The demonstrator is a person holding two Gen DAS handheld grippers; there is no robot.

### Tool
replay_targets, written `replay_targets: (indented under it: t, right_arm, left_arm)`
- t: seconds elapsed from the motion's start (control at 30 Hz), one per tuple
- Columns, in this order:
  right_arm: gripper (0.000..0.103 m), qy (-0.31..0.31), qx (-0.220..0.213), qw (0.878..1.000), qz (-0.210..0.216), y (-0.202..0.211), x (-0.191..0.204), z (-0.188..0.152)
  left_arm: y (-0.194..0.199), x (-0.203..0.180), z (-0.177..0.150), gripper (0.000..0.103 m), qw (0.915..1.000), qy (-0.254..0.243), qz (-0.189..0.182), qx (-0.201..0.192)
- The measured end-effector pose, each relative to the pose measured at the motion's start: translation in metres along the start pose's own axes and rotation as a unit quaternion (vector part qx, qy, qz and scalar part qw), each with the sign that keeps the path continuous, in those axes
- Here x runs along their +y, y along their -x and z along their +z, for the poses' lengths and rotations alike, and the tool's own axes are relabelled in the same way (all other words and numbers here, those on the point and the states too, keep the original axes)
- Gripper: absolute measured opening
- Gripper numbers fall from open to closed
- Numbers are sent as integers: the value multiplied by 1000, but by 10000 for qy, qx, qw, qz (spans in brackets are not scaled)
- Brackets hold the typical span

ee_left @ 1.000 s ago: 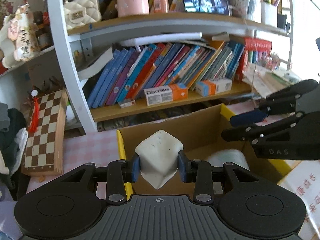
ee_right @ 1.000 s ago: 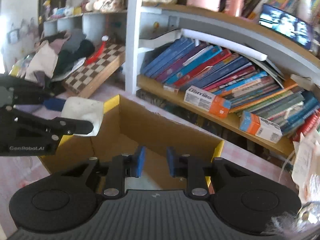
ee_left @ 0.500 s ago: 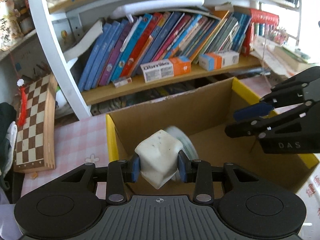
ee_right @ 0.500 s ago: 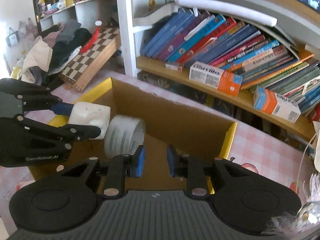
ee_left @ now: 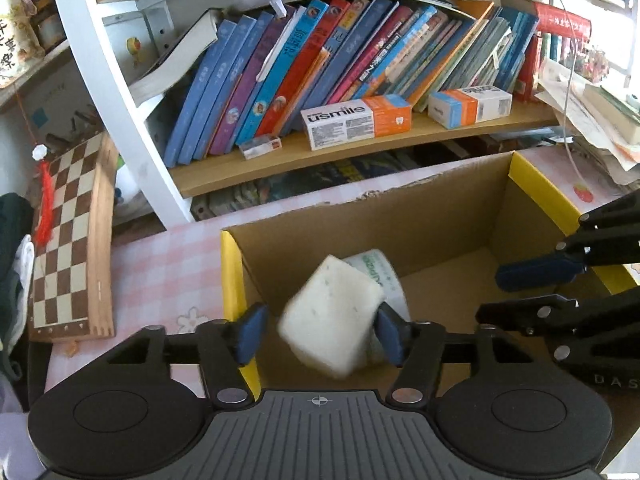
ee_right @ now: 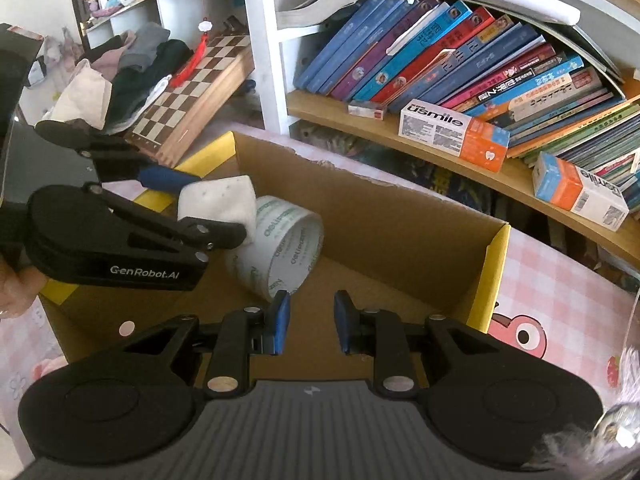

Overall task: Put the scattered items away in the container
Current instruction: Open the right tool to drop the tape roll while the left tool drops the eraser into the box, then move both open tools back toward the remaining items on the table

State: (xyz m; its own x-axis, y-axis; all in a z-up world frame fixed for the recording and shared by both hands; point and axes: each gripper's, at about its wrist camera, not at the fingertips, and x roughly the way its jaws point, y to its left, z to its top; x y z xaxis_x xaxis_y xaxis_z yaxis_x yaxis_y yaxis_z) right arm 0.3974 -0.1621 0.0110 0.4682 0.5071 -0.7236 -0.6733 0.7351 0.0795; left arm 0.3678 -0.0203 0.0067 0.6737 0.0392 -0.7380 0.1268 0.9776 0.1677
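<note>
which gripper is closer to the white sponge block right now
Left. The left gripper has just opened its jaws around the white sponge block; the right gripper is empty, across the cardboard box.

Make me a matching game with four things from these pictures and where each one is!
Things:
1. white sponge block
2. tape roll
3. chessboard
4. usmile box

Places:
A. lying on the wooden bookshelf in front of the books
B. leaning up outside the cardboard box, off to its left
C. between the fingers of the left tool, whose jaws have just been opening, above the box
D. inside the box, tipped on its edge, just behind the sponge

Pairs: 1-C, 2-D, 3-B, 4-A
</note>
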Motion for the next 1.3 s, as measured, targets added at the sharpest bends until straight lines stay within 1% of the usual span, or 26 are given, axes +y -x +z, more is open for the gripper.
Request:
replay_targets:
  t: [0.03,0.07,0.2,0.37,0.53,0.67,0.8,0.9,1.1,1.3]
  right_arm:
    - [24,-6,-1,10000,6,0,0,0]
    - [24,-14,-3,10000,12,0,-1,0]
    - [24,-38,-25,10000,0,2,-2,0]
    - [24,-72,-121,9999,16,10,1,-1]
    - [24,-79,-283,9996,-14,25,8,0]
    - [24,-92,-462,9989,-59,45,17,-1]
    - [24,-139,-635,9978,-130,71,27,-6]
    - [24,-221,-736,9968,-201,92,35,-13]
    - [24,-421,-813,9945,-502,126,52,-40]
    - [25,-645,-617,9939,-645,139,79,-74]
  left_arm:
    - [1,-1,0,70,10000,-19,-15,-23]
    - [2,-1,0,70,10000,-37,-29,-46]
    - [8,-1,0,70,9999,-50,-19,-154]
    - [27,2,-1,70,9993,-37,20,-379]
    - [63,3,-6,71,9970,83,-92,-764]
    - [101,7,-16,73,9929,231,-213,-1146]
    - [135,14,-34,75,9887,313,-300,-1434]
    - [154,20,-49,75,9863,381,-311,-1576]
    - [174,29,-84,75,9848,564,-345,-1609]
    - [184,29,-123,75,9864,711,-525,-1383]
